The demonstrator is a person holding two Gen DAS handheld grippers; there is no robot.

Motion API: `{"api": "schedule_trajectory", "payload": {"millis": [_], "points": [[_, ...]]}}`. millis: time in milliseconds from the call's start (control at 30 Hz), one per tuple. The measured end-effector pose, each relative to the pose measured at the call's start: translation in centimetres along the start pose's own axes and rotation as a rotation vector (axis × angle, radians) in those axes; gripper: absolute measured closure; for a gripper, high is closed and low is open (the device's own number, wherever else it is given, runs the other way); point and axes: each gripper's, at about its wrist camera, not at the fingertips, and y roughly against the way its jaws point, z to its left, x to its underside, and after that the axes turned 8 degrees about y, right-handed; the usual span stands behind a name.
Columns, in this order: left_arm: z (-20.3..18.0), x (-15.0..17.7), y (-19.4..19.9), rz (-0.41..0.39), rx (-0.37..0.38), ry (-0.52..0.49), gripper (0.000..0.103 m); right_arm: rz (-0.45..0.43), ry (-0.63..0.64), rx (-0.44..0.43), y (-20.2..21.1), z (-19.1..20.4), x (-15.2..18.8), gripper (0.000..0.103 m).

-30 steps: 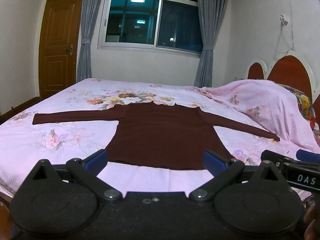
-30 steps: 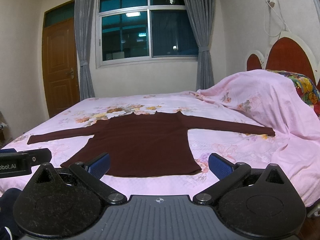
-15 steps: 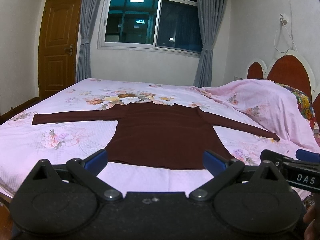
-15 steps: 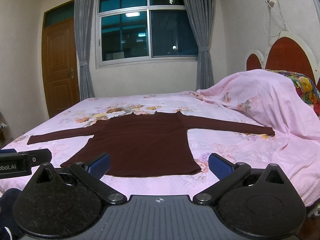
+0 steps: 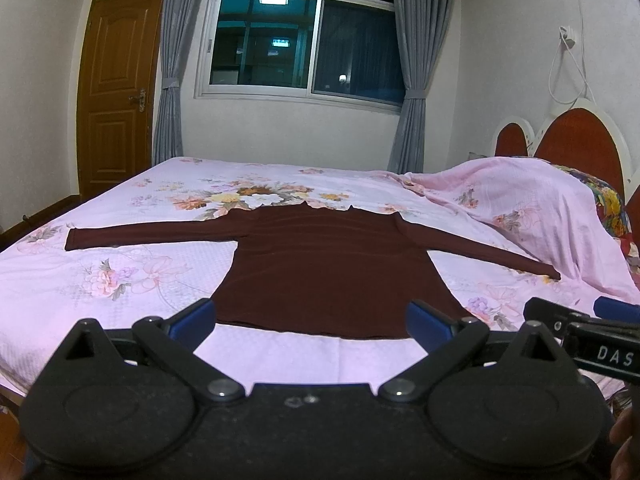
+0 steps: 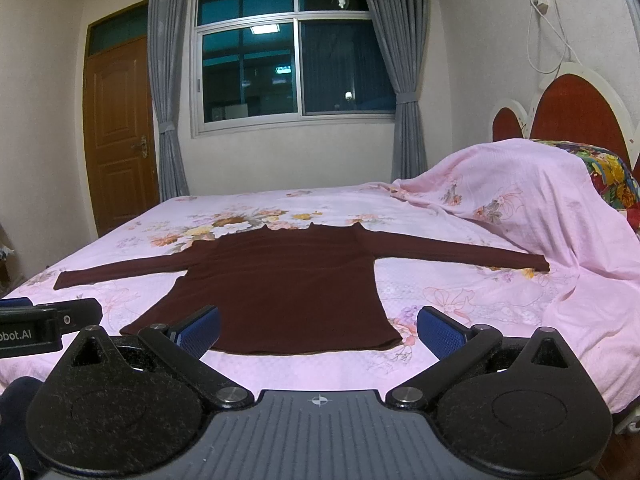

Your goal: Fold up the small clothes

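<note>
Both tools in your hands hang short of the bed's near edge, off the fabric. Your left hand-held gripper (image 5: 310, 318) has its blue pads spread wide with nothing between them, and your right hand-held gripper (image 6: 318, 326) is just as wide and just as empty. Each one shows at the side of the other's view. Past the pads, the dark maroon long-sleeved top (image 5: 332, 268) lies flat on the bed (image 5: 100, 280), its hem close to the near edge and its collar towards the far edge. One sleeve reaches out towards the bed's left edge; the other sleeve's cuff ends just beside a heaped pink floral cover (image 6: 532, 200) at the headboard (image 6: 580, 120) side. Beyond the bed stand a curtained window (image 5: 304, 40) and a brown door (image 5: 116, 88).
</note>
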Motion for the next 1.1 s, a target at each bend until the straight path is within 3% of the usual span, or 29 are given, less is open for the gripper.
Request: {"api": "schedule_trajectory", "payload": {"millis": [1100], "points": [[0.14, -0.13, -0.02, 0.0, -0.009, -0.008, 0.002, 0.002, -0.001, -0.011, 0.04, 0.01, 0.15, 0.0]]}}
